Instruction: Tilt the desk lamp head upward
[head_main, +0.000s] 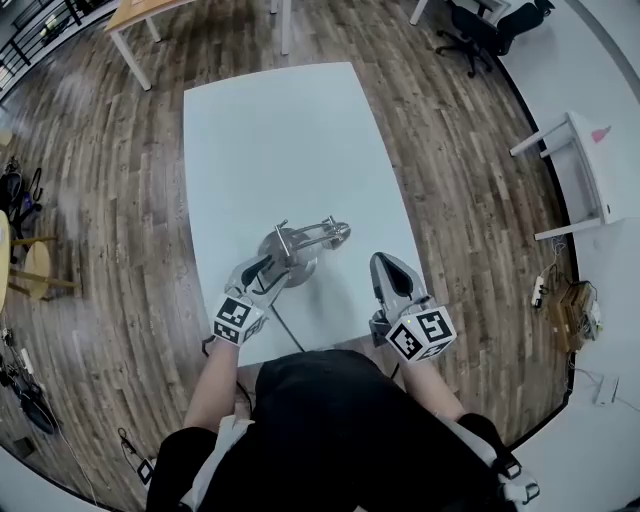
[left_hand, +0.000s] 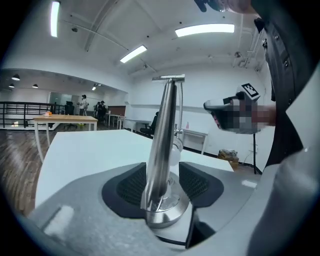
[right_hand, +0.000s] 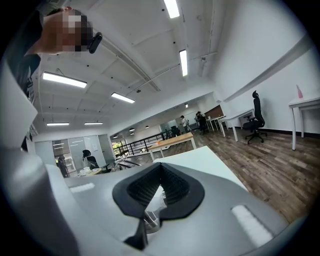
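The silver desk lamp (head_main: 292, 252) stands on the near half of the white table (head_main: 270, 130), on a round base, with its arm and small head (head_main: 336, 232) lying low to the right. My left gripper (head_main: 266, 268) is at the base from the near left, open. In the left gripper view the upright stem (left_hand: 163, 145) stands between the pads (left_hand: 131, 186) with a gap on each side, above the base (left_hand: 166, 214). My right gripper (head_main: 386, 262) is shut and holds nothing, to the right of the lamp and apart from it; it also shows as (right_hand: 159, 192).
The lamp's dark cable (head_main: 286, 330) runs from the base over the table's near edge. Wooden floor surrounds the table. A white side table (head_main: 598, 165) stands at the right, an office chair (head_main: 478, 32) at the far right, a wooden table (head_main: 140, 14) at the far left.
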